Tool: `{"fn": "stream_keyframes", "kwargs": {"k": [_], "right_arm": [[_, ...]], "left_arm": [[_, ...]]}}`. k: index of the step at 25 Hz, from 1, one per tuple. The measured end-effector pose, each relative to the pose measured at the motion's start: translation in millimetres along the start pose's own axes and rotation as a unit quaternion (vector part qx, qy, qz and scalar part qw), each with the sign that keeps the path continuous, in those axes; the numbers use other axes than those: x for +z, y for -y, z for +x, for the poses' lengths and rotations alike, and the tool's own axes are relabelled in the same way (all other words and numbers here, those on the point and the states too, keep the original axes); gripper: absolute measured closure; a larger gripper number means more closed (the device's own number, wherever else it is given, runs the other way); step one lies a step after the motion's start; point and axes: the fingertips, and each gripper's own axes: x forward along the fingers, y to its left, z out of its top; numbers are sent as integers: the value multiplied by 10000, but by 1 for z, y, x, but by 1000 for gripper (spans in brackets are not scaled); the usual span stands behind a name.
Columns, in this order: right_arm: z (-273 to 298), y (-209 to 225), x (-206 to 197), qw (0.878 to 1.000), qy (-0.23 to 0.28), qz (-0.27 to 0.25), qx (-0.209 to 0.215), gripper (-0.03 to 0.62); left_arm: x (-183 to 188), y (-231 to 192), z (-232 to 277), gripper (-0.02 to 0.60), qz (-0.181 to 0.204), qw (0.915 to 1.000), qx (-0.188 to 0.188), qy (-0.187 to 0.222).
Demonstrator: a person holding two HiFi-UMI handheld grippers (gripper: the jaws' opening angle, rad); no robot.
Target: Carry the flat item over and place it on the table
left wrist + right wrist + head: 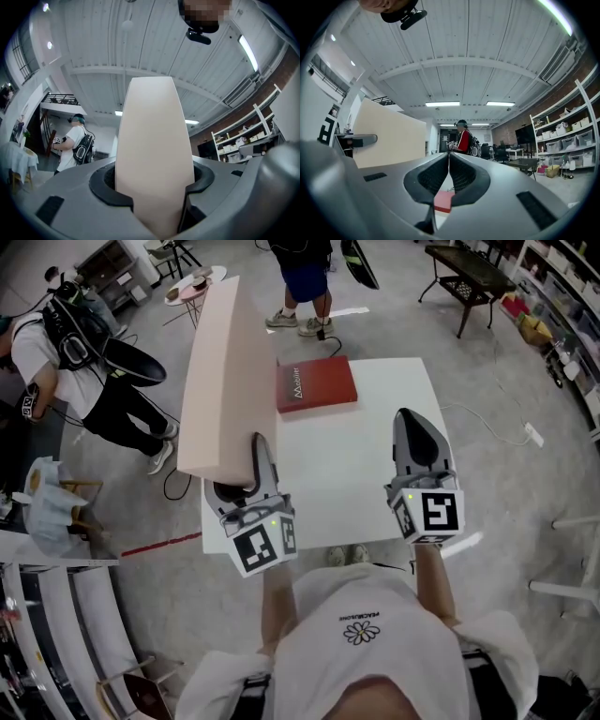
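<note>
A large pale pink flat board [220,381] stands on its long edge over the left side of the white table [347,474]. My left gripper [255,454] is shut on the board's near end. In the left gripper view the board [154,140] fills the gap between the jaws of the left gripper [154,192] and rises toward the ceiling. My right gripper [411,426] hovers over the right part of the table, shut with nothing in it. In the right gripper view the right gripper [449,159] has its pads together, and the board [389,136] shows at the left.
A red book [316,383] lies at the table's far side, just right of the board, and shows below the jaws as a red book [444,200]. A person with a backpack [66,343] stands at the left, another person [305,287] beyond the table. A dark bench [469,273] is at the far right.
</note>
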Motion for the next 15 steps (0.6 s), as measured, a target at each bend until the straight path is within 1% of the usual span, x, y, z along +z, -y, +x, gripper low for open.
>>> {"fn": "stream_keyframes", "kwargs": {"k": [2,5,6,7,8,9,10,11,13,15], "right_arm": [[1,-1,1,10000,-3,-27,39,582],[2,-6,2,9998,-20,-186,102,582],[1,-6,1,9997,-28,-219,119,582],[0,-6,1,9996,-33,-239,134,582],[-1,-6,2,9995,-33,-259,150,582],[-3,-6,3,9994,-22,-289,172,582],[-3,-7,4,9993,-4,-327,195,582],[-3,-8,6,9991,15,-361,212,582],[-4,-8,8,9990,40,-394,226,582],[-6,-6,10,9989,55,-417,222,582]], "left_arm": [[-1,1,2,290,213,9998,-16,-44],[5,5,1,290,649,9978,91,24],[8,7,0,290,817,9966,134,47],[10,11,0,290,1114,9937,131,41],[12,15,0,290,1609,9870,53,9],[13,18,0,290,2186,9758,-67,-20],[15,21,1,290,2630,9647,-157,-12],[17,21,3,290,2886,9572,-196,29],[20,21,7,290,3201,9471,-217,115],[20,21,8,290,3569,9338,-219,158]]}}
